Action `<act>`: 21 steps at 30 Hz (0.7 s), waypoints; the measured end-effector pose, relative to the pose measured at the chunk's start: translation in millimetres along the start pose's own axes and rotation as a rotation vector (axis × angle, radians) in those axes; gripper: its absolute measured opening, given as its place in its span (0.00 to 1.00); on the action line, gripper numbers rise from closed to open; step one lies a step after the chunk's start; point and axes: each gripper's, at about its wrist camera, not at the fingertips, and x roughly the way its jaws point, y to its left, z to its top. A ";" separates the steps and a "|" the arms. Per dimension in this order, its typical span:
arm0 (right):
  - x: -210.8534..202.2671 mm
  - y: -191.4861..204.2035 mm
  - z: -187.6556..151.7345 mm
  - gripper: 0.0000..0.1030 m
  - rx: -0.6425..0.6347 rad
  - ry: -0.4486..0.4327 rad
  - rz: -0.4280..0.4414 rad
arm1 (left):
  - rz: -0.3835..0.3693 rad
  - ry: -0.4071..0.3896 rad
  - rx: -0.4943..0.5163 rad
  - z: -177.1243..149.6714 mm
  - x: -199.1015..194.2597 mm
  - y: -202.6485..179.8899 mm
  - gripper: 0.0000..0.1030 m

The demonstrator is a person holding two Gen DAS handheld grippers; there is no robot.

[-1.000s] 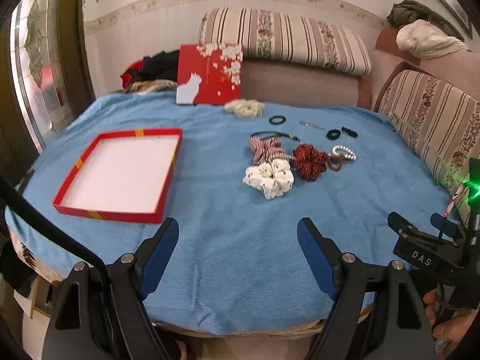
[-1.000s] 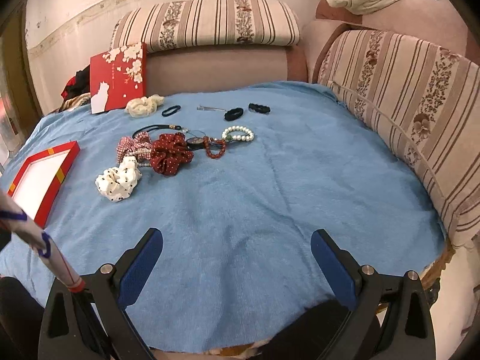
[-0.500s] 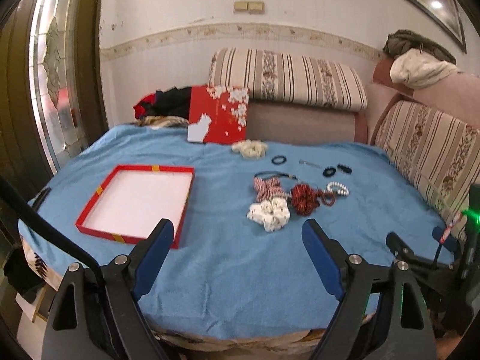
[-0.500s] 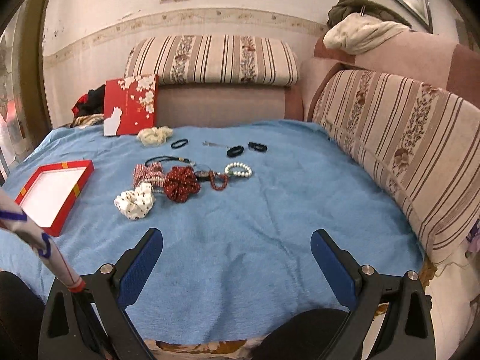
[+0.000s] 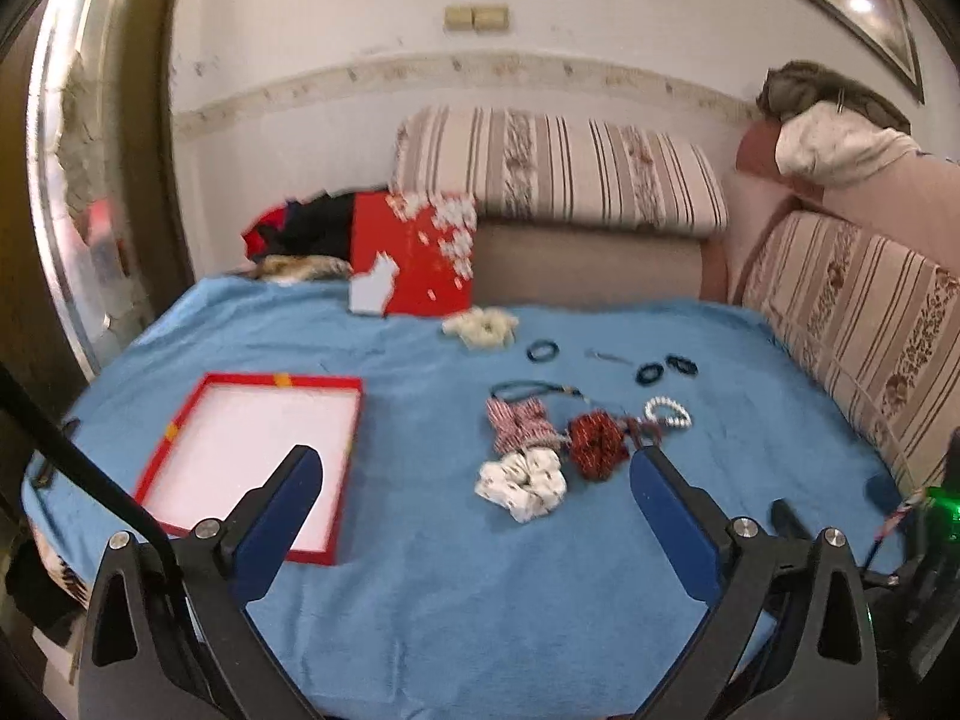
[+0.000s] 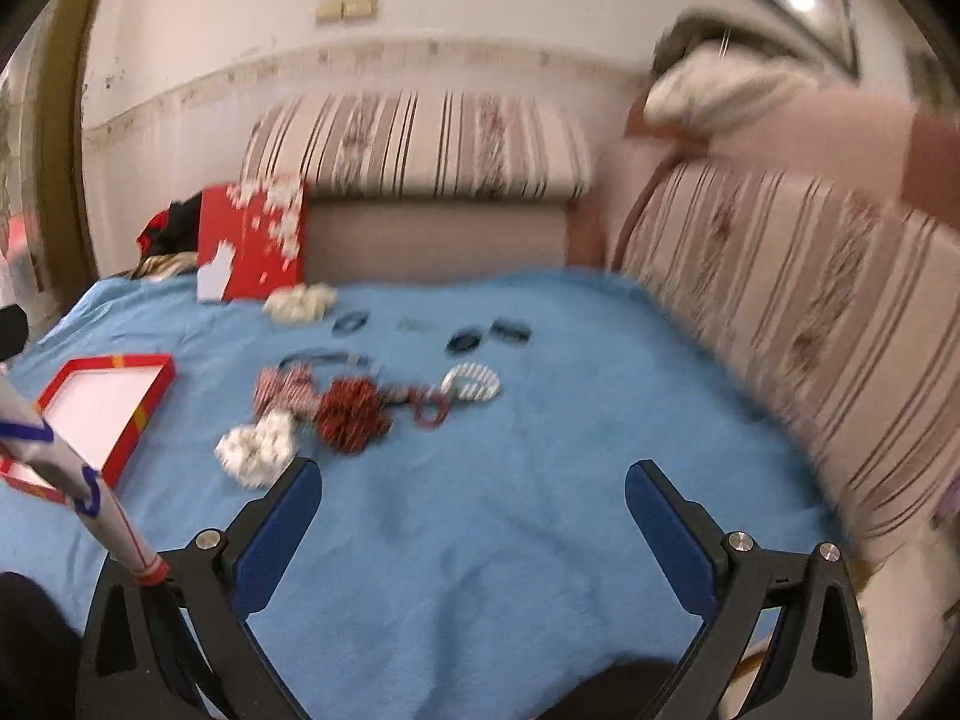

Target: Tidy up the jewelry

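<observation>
An open red box tray [image 5: 174, 427] with a white floor lies on the blue cloth at the left; it also shows in the right wrist view [image 6: 157, 387]. Right of it lie a white scrunchie [image 5: 523, 484], a checked red scrunchie [image 5: 523, 423], a dark red scrunchie [image 5: 596, 443], a pearl bracelet [image 5: 667, 412] and several black hair ties [image 5: 542, 351]. The same pile shows blurred in the right wrist view [image 6: 351, 411]. My left gripper [image 5: 477, 489] is open and empty, near the table's front edge. My right gripper [image 6: 471, 507] is open and empty, also short of the pile.
A red box lid with white flowers [image 5: 414, 258] leans against the striped sofa [image 5: 558, 162] at the back. A cream scrunchie [image 5: 480, 327] lies before it. A second sofa [image 5: 858, 324] borders the table's right side. Clothes [image 5: 300, 228] lie at the back left.
Both grippers have tilted upward and pulled back, so more wall shows and the jewelry sits lower and farther. Both stay open. Nothing on the cloth has moved.
</observation>
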 end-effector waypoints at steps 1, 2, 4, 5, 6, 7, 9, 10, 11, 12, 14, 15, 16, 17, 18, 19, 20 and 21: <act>8.3 -1.5 -2.7 1.00 0.014 0.029 0.019 | -0.001 0.016 -0.002 -3.9 6.3 -1.0 0.99; 19.4 -1.8 -5.4 1.00 0.022 0.067 0.031 | -0.004 0.038 -0.002 -7.6 15.0 -2.1 0.99; 33.2 -1.4 -10.8 1.00 0.012 0.110 0.035 | -0.009 0.086 0.006 -15.2 32.4 -4.1 0.99; 42.1 -0.7 -12.6 1.00 0.001 0.131 0.033 | -0.005 0.115 0.013 -19.1 42.6 -4.3 0.99; 46.8 -1.1 -14.3 1.00 -0.003 0.142 0.034 | 0.000 0.135 0.016 -22.4 50.6 -3.8 0.99; 51.2 -2.2 -15.1 1.00 -0.005 0.152 0.036 | 0.005 0.151 0.013 -25.6 58.0 -2.2 0.99; 60.0 -5.4 -16.0 1.00 0.001 0.168 0.050 | 0.012 0.172 0.003 -30.5 69.7 2.9 0.99; 63.8 -6.9 -15.9 1.00 0.004 0.173 0.053 | 0.016 0.186 -0.002 -32.7 76.4 5.9 0.99; 68.9 -7.7 -16.2 1.00 0.006 0.180 0.055 | 0.016 0.200 -0.005 -33.7 81.7 8.3 0.99; 71.7 -8.7 -15.8 1.00 0.008 0.184 0.057 | 0.015 0.211 -0.007 -34.0 86.1 10.5 0.99; 81.1 -8.1 -15.3 0.99 0.010 0.200 0.065 | 0.020 0.233 -0.010 -35.5 96.0 13.8 0.96; 85.1 -7.9 -14.9 0.98 0.010 0.209 0.074 | 0.020 0.244 -0.008 -35.4 101.3 14.8 0.95; 89.1 -7.6 -14.4 0.97 0.009 0.217 0.081 | 0.019 0.253 -0.005 -35.2 105.6 15.2 0.92; 93.5 -6.5 -14.0 0.97 0.005 0.224 0.087 | 0.020 0.265 -0.001 -35.8 110.7 15.2 0.89; 96.4 -5.4 -13.6 0.96 0.003 0.229 0.091 | 0.018 0.274 0.004 -36.8 114.7 15.0 0.87; 100.1 -4.3 -12.7 0.96 -0.001 0.234 0.096 | 0.015 0.285 0.007 -37.7 119.3 15.0 0.83; 103.5 -3.1 -11.6 0.96 -0.004 0.237 0.099 | 0.012 0.296 0.010 -38.4 124.0 15.1 0.79; 106.4 -1.5 -10.4 0.96 -0.007 0.240 0.102 | 0.009 0.311 0.013 -39.4 129.8 15.3 0.77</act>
